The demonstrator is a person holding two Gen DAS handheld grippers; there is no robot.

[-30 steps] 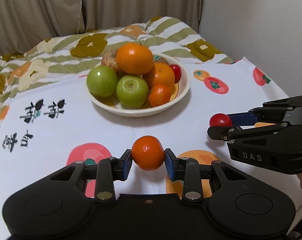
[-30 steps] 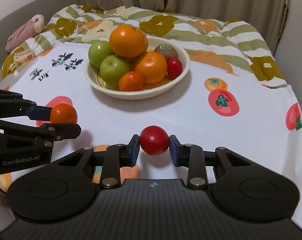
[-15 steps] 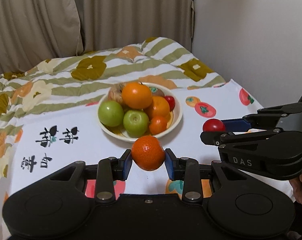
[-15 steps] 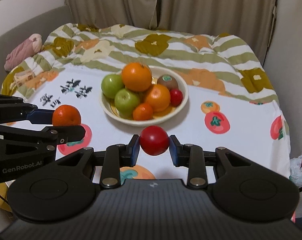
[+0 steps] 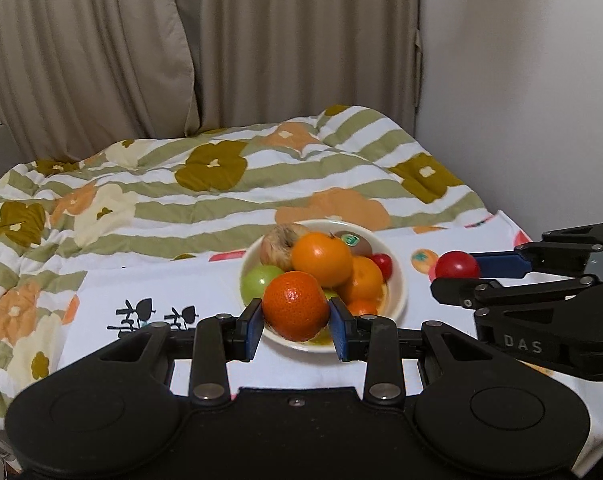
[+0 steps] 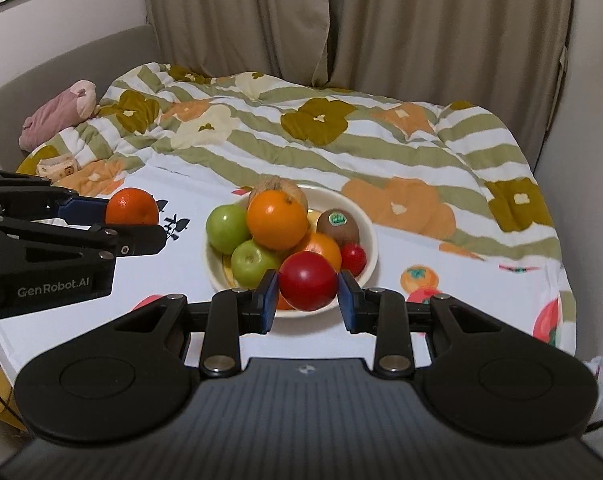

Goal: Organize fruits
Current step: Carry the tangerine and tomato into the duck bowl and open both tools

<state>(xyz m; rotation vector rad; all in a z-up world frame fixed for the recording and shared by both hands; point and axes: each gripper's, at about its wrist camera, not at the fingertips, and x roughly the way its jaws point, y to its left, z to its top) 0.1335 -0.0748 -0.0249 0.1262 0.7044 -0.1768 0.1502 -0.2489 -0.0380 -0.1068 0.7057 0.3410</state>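
You had the left gripper [image 5: 295, 322] clamped on the mandarin [image 5: 295, 306], the right gripper [image 6: 308, 300] on the red fruit [image 6: 308, 280], both held above the cloth, short of the bowl [image 6: 371, 248]. Bowl's heaped; best to lower each into a gap and release gently.

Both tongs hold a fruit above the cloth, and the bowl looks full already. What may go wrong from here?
1. The bowl is heaped; a fruit dropped on top may roll out or knock the big orange off.
2. The mandarin and the red fruit are round and pinched only at their sides, so either may slip from the tongs.
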